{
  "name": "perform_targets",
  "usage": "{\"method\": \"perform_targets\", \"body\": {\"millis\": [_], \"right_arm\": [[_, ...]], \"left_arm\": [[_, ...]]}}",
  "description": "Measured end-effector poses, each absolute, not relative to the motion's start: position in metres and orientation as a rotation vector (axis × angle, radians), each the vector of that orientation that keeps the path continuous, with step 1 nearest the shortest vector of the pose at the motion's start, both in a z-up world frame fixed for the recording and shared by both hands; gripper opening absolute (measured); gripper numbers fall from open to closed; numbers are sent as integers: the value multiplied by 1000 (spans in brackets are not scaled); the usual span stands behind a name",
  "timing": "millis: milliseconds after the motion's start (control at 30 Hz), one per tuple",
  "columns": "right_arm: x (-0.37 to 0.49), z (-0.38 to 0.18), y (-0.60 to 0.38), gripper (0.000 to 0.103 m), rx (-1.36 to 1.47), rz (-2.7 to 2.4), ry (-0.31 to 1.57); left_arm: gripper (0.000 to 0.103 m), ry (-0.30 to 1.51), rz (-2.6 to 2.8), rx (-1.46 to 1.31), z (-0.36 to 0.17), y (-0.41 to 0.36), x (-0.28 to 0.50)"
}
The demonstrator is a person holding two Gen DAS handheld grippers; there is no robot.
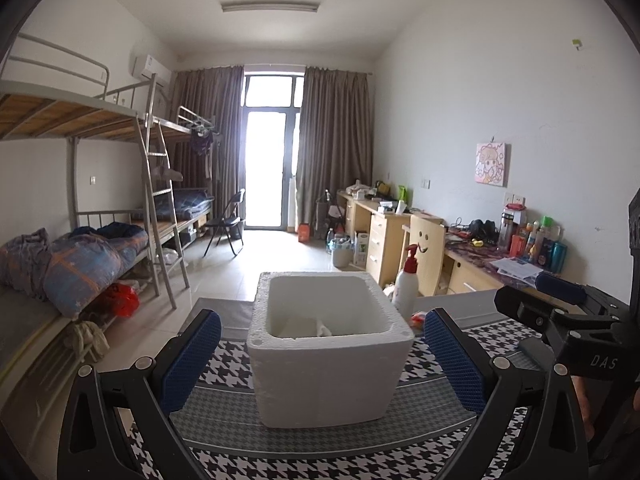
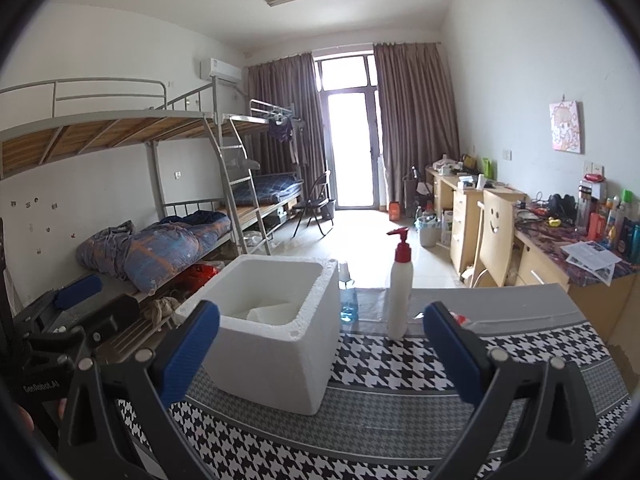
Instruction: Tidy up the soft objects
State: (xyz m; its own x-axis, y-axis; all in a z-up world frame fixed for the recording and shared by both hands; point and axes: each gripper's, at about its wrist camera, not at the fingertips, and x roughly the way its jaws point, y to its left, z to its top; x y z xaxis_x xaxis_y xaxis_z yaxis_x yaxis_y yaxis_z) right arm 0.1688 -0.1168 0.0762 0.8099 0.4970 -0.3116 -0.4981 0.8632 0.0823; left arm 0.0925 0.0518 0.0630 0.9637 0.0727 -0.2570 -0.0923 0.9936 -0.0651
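A white foam box (image 1: 332,376) stands open-topped on the houndstooth tablecloth (image 1: 424,364), with something white lying in its bottom (image 1: 320,326). My left gripper (image 1: 323,318) is open, its blue pads (image 1: 192,360) wide to either side of the box and not touching it. My right gripper (image 2: 322,310) is open too and empty. In its view the box (image 2: 276,344) sits left of centre, near the left pad (image 2: 188,344). Each gripper shows at the edge of the other's view: the right gripper (image 1: 552,316), the left gripper (image 2: 80,304).
A white pump bottle with a red head (image 2: 400,292) stands behind the box, with a clear bottle of blue liquid (image 2: 347,300) beside it. A small red-and-white thing (image 1: 418,318) lies by the box. Bunk beds (image 2: 160,248) line the left wall and desks (image 2: 580,252) the right.
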Motion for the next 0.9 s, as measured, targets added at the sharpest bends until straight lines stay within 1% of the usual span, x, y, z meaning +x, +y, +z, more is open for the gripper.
{"method": "perform_targets", "body": {"millis": [200,733,900], "right_arm": [[149,75,-126,103,-9,513,291],[115,61,-139,103,-7,515,227],[113,55,-144,103,9,516,239]], "left_arm": [[102,226,65,-65,65,44,82],[102,213,99,-61,57,32,71],[102,225,107,-56,53,30,73]]}}
